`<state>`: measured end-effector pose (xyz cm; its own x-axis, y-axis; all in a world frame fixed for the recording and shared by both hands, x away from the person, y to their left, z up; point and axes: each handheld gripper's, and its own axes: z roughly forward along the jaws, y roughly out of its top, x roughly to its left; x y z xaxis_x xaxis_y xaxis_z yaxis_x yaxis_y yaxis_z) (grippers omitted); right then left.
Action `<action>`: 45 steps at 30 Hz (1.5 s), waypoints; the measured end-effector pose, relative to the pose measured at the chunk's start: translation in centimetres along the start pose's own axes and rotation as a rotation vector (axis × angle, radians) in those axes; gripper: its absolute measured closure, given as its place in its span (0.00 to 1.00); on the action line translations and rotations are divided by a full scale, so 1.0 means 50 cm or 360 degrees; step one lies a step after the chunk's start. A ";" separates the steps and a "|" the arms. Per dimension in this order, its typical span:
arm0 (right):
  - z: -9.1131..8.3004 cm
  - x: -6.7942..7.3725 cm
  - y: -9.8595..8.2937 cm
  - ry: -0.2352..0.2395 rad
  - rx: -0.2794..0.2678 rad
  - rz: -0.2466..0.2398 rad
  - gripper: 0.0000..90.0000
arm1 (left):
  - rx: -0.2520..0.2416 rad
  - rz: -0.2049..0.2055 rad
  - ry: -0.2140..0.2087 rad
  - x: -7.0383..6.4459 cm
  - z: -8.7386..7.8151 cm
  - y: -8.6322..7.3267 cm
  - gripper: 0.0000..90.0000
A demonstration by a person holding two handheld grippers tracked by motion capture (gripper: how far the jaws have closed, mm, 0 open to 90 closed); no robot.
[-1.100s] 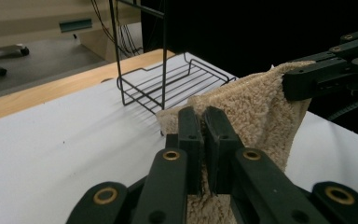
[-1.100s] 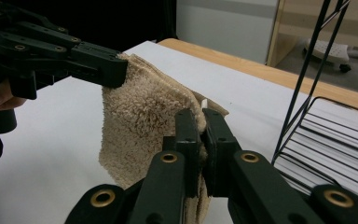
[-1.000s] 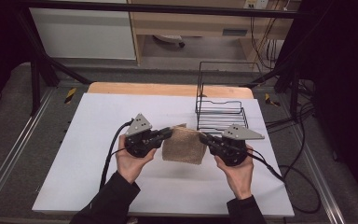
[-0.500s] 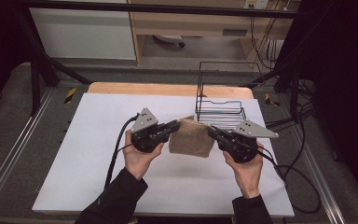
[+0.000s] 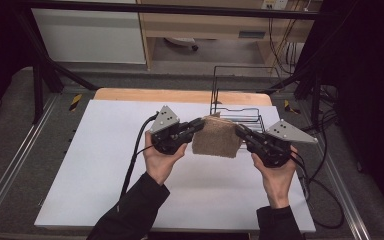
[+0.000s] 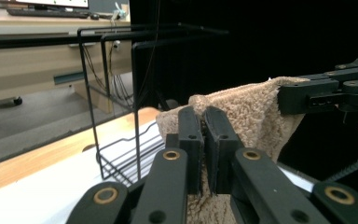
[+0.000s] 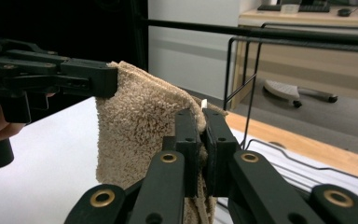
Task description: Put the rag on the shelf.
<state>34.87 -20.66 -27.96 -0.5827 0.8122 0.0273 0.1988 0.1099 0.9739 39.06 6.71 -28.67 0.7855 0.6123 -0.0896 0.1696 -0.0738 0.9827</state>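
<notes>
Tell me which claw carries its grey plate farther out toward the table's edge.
The right claw: its grey plate juts toward the table's right edge, beside the wire rack. The left claw sits nearer the middle. Both pinch the towel.

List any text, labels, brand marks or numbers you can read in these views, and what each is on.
No text reads clearly in any view.
The small white tag on the tan towel: too small to read.
The yellow-and-black hazard markers beside the table: stripes, no words.
The pale label on the wooden bench behind: blurred, unreadable.
The grey plate on the left gripper: holes, no print.
</notes>
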 end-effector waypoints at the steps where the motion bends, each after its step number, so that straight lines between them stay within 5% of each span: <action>1: -0.002 -0.002 0.004 -0.0008 -0.0006 0.0000 0.95 | -0.0008 0.0003 -0.0002 -0.001 0.003 0.003 0.95; 13: -0.020 -0.027 0.042 -0.0065 -0.0092 -0.0013 0.95 | -0.0080 -0.0006 -0.0017 -0.004 0.039 0.051 0.95; 34: -0.060 -0.084 0.111 -0.0200 -0.0237 -0.0044 0.95 | -0.0168 0.0119 -0.0050 -0.032 0.101 0.152 0.95; 45: -0.052 -0.118 0.160 -0.0254 -0.0286 -0.0067 0.95 | -0.0200 0.0115 -0.0035 -0.019 0.140 0.208 0.95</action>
<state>37.84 -26.07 -19.73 -0.4528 0.8909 -0.0363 0.0251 0.0534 0.9983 44.25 -0.14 -19.52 0.8060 0.5915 -0.0203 0.0376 -0.0169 0.9992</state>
